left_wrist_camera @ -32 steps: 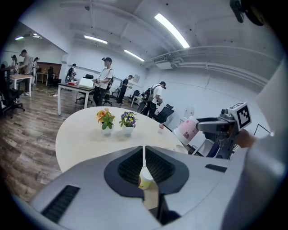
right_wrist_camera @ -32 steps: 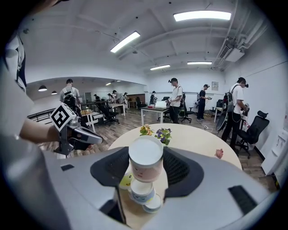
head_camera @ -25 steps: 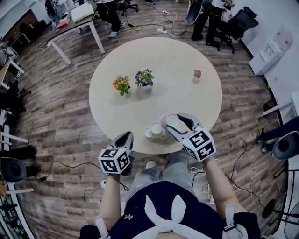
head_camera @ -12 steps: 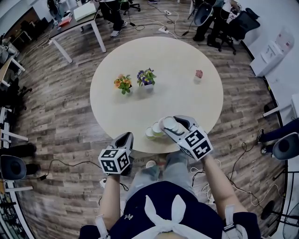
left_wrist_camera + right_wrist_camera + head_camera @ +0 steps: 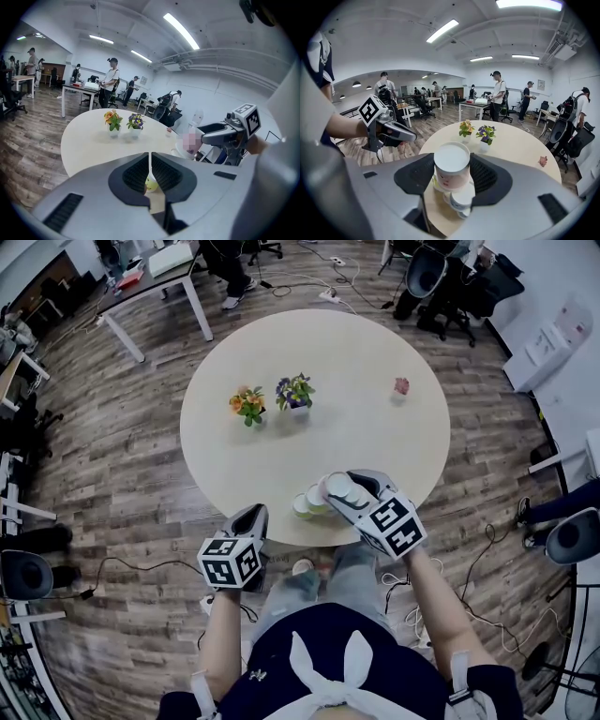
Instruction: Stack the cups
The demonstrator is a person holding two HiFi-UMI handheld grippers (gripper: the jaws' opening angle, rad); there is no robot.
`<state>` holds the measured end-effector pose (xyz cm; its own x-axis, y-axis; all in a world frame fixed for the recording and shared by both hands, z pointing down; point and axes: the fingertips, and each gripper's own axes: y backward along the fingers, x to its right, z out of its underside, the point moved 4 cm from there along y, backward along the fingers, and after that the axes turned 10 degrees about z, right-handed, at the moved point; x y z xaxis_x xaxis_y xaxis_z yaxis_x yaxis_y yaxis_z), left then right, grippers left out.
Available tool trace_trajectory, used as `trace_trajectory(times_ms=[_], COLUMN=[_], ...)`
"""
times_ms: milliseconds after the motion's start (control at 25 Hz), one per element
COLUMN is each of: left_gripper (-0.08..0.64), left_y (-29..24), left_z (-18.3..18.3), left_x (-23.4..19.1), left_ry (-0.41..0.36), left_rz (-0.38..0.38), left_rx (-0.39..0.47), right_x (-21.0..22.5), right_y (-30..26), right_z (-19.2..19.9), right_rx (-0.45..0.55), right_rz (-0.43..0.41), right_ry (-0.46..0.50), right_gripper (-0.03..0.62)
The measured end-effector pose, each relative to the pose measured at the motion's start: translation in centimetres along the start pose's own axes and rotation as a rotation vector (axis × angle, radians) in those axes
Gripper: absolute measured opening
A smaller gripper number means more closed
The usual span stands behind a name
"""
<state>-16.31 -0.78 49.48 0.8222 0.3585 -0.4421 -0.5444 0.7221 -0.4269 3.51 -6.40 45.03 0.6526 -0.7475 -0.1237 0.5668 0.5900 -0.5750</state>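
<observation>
Progress: stacking under way, not finished; one cup is lifted and none is plainly nested yet.
Right claw (image 5: 348,490): jaws spread wide and clamped on the sides of a white paper cup with a pink print (image 5: 451,174).
Held cup: clear of the round beige tabletop (image 5: 281,451), just above and beside the cups at its near edge.
Cups waiting: a pale green cup (image 5: 301,507) and a white cup with a blue print (image 5: 461,200), close together. The right gripper view hides whether they touch or sit inside one another.
Left claw (image 5: 249,516): jaws together on nothing, off the near rim, well apart from the cups.
Left to do (judgement): lower the held cup onto a standing one, let go, then gather the rest.
Change since a second ago: right claw and its cup have edged left, nearer over the standing cups; left claw unmoved.
Bystanders: orange flower pot (image 5: 247,407), purple flower pot (image 5: 293,395) and small pink object (image 5: 401,386) sit far across, untouched.
</observation>
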Motion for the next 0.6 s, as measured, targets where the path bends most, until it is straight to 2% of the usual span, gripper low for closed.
trace_trajectory(times_ms=[600], left_gripper=[0.032], left_y=[-0.86], left_z=[-0.68], left_x=[-0.22], left_ry=[-0.004], left_rz=[0.019], left_rx=[-0.003], right_x=[0.19], right_y=[-0.38], right_z=[0.16], right_rx=[-0.007], right_rz=[-0.015], right_ry=[-0.021], right_gripper=[0.244])
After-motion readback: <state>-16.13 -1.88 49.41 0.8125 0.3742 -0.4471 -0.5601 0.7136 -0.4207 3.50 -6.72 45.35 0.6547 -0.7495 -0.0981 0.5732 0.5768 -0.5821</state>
